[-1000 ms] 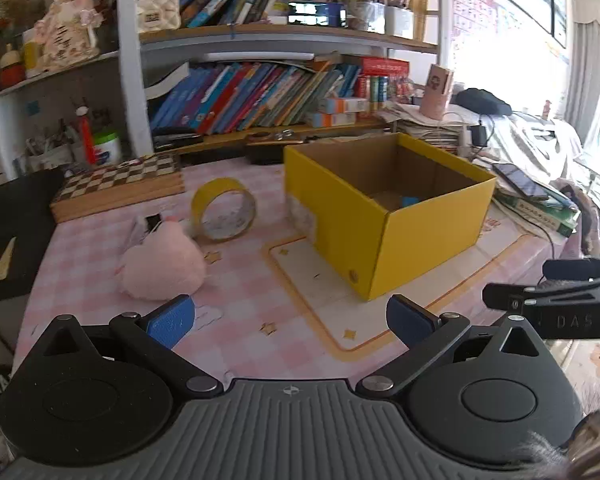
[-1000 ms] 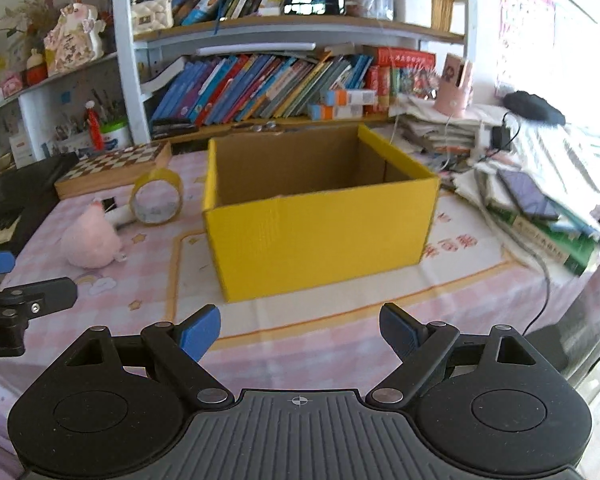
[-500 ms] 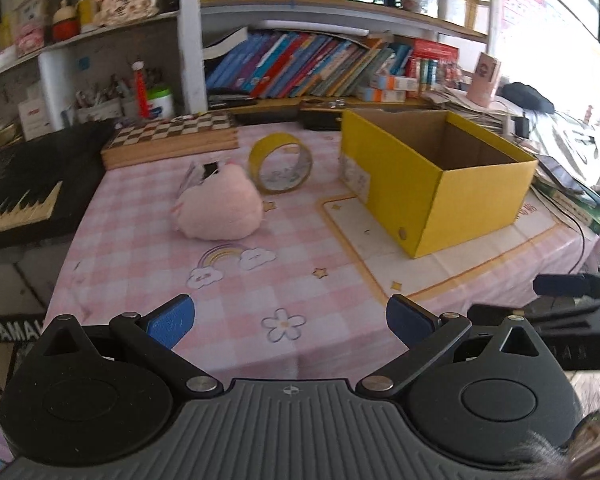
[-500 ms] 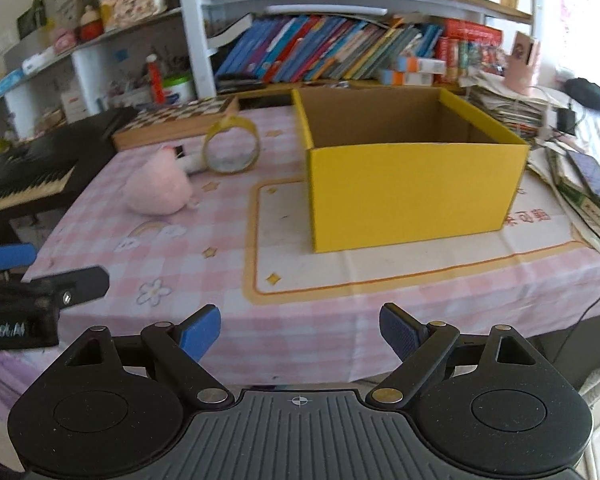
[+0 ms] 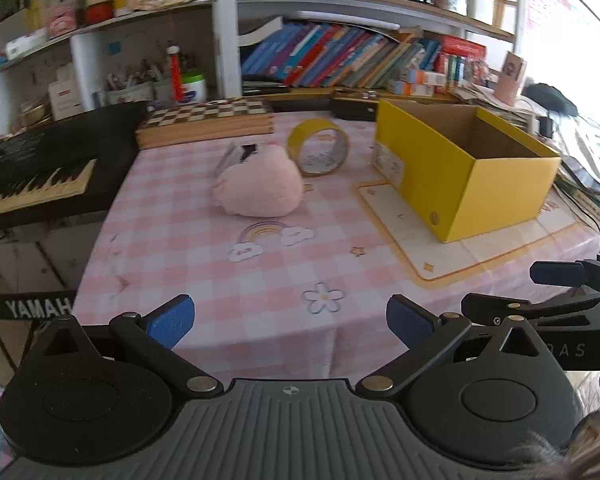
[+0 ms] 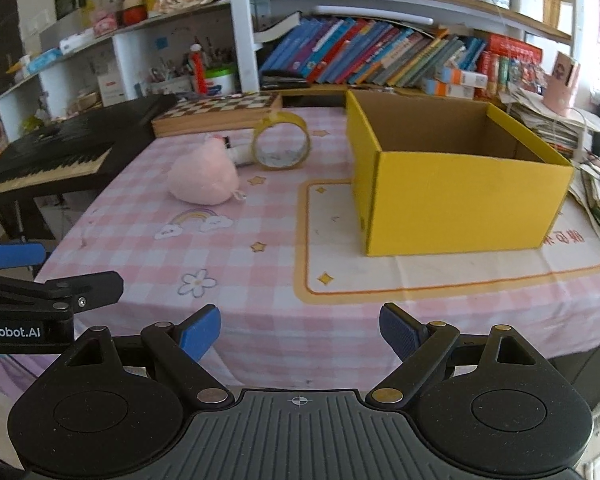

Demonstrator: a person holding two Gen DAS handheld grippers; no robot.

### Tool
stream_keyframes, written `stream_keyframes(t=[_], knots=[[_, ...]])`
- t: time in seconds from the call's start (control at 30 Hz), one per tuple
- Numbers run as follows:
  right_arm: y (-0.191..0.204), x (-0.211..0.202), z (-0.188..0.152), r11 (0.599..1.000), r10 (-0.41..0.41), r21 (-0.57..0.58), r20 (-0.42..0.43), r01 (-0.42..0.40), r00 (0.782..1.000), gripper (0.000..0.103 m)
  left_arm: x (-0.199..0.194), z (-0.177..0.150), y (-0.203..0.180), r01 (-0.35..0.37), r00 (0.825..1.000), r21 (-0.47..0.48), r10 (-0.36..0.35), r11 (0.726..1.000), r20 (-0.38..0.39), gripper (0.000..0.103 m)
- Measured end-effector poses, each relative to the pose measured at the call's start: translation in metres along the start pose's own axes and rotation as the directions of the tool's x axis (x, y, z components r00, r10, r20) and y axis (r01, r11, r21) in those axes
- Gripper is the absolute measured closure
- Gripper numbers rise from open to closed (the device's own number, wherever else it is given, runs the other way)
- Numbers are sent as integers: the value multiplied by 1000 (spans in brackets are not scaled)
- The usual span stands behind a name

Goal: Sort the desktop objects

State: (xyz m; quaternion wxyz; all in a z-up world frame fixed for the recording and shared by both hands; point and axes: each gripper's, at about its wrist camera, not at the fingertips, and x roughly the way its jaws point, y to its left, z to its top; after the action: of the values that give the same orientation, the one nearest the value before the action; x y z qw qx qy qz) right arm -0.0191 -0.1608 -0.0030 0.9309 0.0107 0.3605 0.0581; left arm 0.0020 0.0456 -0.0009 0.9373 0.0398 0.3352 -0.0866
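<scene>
Both my left tool (image 5: 287,319) and right tool (image 6: 300,331) hang spread apart and empty over the table (image 5: 340,280) edge. The pink plush (image 5: 258,186) and tape roll (image 5: 318,152) lie beyond, left of the yellow box (image 6: 456,196). I judge this the approach; next comes reaching for the plush.

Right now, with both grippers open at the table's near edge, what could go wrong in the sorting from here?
The tape roll stands on edge beside the plush toy; a nudge while taking the toy could send it rolling. A small object is wedged between them and may be missed. The yellow box is light cardboard and could slide if bumped.
</scene>
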Motion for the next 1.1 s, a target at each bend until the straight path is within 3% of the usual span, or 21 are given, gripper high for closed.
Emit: stream_keyframes(t=[0.37,1.1], knots=[[23,13,15,999,25,-30,48,-24,999,14,-5,3,29,-75,995,-54,78,996,55,0],[27,57,49,998,44,-54,26,-42,999,15,44,26,43,-63,998,-79,63,995,-2,0]])
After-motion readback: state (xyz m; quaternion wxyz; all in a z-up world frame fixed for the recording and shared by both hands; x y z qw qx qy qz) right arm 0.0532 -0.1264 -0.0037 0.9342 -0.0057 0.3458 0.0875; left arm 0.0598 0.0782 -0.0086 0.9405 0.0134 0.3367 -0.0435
